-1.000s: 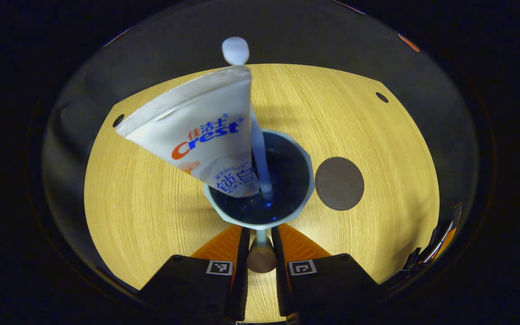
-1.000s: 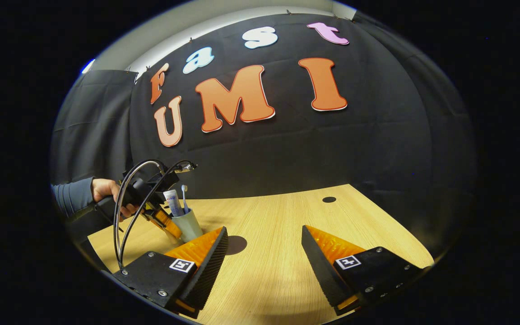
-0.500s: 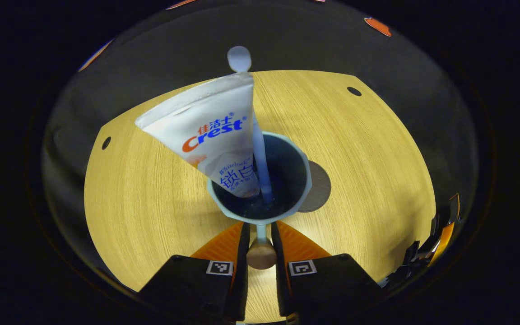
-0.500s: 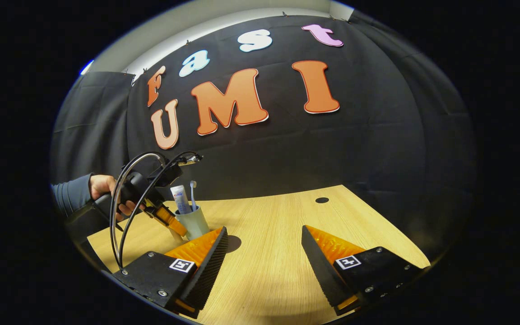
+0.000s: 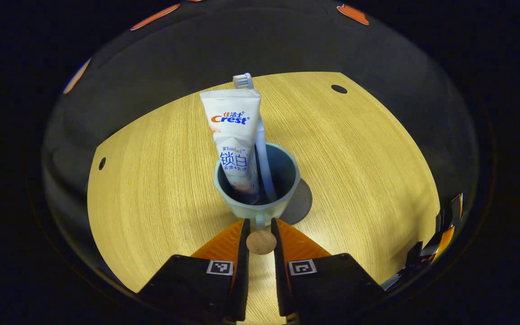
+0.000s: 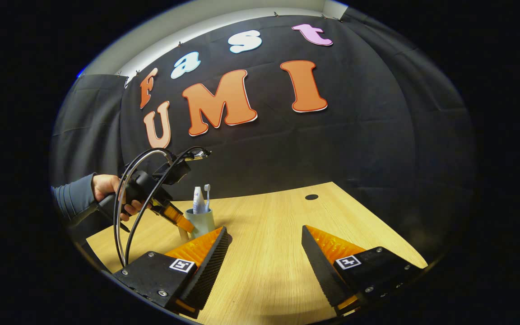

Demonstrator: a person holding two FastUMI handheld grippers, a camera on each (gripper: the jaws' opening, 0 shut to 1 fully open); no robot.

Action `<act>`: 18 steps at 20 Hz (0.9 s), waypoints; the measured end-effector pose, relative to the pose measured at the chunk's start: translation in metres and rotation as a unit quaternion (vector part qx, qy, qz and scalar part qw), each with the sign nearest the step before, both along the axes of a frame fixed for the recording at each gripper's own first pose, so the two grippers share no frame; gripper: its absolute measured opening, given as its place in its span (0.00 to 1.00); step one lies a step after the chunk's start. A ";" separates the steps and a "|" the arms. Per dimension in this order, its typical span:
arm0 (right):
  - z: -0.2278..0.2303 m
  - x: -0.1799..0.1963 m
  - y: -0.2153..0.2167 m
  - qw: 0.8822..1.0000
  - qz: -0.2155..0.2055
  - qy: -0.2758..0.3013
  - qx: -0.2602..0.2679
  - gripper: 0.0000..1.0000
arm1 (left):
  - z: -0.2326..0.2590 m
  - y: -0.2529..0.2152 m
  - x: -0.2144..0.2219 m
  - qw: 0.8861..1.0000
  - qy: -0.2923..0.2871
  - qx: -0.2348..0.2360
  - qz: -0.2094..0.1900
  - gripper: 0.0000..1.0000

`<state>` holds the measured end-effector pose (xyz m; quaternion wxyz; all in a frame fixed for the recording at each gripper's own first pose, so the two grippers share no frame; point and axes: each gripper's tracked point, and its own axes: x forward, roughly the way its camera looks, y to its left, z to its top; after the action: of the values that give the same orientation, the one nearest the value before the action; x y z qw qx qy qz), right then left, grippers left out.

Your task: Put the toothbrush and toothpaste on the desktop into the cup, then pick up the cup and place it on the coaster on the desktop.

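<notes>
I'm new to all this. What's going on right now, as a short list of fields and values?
cup: over the coaster, which it partly hides; whether it has landed, I cannot tell
toothpaste: standing in the cup
toothbrush: in the cup, bristles up
left gripper: closed on the cup's handle
right gripper: open, holding nothing, above the desktop
person's hand: holding the left gripper

Left gripper (image 5: 258, 225) clamps cup (image 5: 257, 198) handle; toothpaste (image 5: 236, 135) and toothbrush (image 5: 260, 153) inside

One cup (image 5: 256, 198), one toothbrush (image 5: 260, 149), one toothpaste (image 5: 235, 135), one coaster (image 5: 299, 205).
</notes>
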<state>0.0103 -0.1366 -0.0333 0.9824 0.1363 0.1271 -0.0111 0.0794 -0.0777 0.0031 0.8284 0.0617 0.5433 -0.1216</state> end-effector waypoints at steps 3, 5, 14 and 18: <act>-0.001 0.001 0.002 1.000 0.001 0.001 0.010 0.98 | -0.004 -0.013 -0.006 0.999 0.020 -0.036 0.012 0.29; -0.002 0.002 0.009 1.000 0.007 0.002 0.010 0.97 | -0.004 -0.017 -0.010 0.998 0.031 -0.051 0.011 0.31; -0.003 -0.003 0.007 1.000 0.009 0.004 -0.006 0.98 | 0.009 -0.043 0.012 0.998 0.024 -0.052 -0.007 0.31; -0.006 -0.006 0.005 1.000 0.004 0.006 0.004 0.98 | 0.023 -0.049 0.015 0.999 0.020 -0.048 -0.013 0.31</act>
<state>0.0046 -0.1314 -0.0397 0.9811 0.1399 0.1338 -0.0077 0.0943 -0.1270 0.0263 0.8180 0.0265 0.5521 -0.1590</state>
